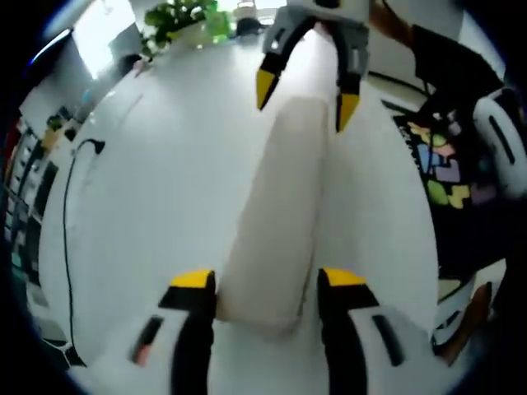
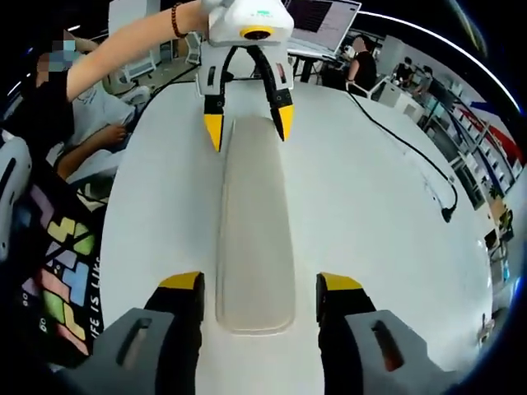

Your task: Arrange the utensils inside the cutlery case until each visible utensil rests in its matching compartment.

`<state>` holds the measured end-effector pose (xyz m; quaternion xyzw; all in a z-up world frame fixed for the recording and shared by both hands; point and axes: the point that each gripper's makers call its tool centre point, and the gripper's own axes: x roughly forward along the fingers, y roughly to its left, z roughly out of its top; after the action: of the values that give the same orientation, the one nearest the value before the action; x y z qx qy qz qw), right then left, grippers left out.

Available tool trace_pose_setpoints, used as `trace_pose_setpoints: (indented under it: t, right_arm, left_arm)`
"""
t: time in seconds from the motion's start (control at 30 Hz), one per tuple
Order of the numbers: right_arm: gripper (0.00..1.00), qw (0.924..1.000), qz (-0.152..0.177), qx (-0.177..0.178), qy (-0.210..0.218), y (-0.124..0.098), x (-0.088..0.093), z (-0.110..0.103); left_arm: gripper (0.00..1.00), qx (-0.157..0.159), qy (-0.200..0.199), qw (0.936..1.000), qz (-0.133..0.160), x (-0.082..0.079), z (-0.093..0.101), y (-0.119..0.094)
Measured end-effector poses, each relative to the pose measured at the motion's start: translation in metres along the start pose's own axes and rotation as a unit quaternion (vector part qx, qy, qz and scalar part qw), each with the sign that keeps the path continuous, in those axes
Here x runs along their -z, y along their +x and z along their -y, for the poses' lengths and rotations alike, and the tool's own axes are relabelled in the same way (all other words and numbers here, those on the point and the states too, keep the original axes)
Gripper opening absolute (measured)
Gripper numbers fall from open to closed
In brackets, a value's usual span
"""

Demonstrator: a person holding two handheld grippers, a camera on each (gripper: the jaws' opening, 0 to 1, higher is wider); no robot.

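Note:
A long, closed beige cutlery case (image 1: 272, 222) (image 2: 254, 230) lies flat on the white table (image 1: 165, 181) (image 2: 362, 189). My two grippers face each other at its two ends. My left gripper (image 1: 268, 280) (image 2: 249, 127) has its yellow-tipped jaws against both sides of one end. At the other end my right gripper (image 2: 259, 284) (image 1: 303, 90) straddles the case, open, with a small gap on each side. No utensils show; the lid hides the inside.
A black cable (image 2: 412, 156) (image 1: 70, 214) trails over the table beside the case. A seated person in a patterned black shirt (image 1: 449, 164) (image 2: 62, 271) is at the table's edge. A potted plant (image 1: 177, 20) and a laptop (image 2: 325, 20) stand at opposite far ends.

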<state>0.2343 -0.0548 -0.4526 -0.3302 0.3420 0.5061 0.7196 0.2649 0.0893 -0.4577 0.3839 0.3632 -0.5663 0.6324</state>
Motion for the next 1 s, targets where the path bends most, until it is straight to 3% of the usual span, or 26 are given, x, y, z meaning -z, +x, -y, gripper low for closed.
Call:
trace_pose_setpoints:
  t: [0.13, 0.27, 0.47, 1.0]
  right_arm:
    - [0.51, 0.9997, -0.012, -0.018, 0.011, 0.004, 0.008, -0.004]
    - [0.43, 0.9996, -0.011, -0.019, 0.016, 0.005, 0.013, 0.001]
    - [0.43, 0.9993, -0.008, -0.032, 0.015, 0.003, 0.012, 0.003]
    - [0.42, 0.9996, -0.012, -0.021, -0.016, -0.004, 0.007, 0.007]
  left_arm:
    - [0.48, 0.004, 0.009, 0.9998, -0.016, 0.006, 0.002, 0.006]
    - [0.48, 0.005, 0.007, 0.9999, -0.011, 0.006, 0.003, 0.004]
    - [0.47, 0.002, 0.013, 0.9999, -0.01, 0.006, 0.004, 0.004]
    - [0.46, -0.004, 0.018, 0.9998, -0.006, 0.009, 0.005, 0.002]
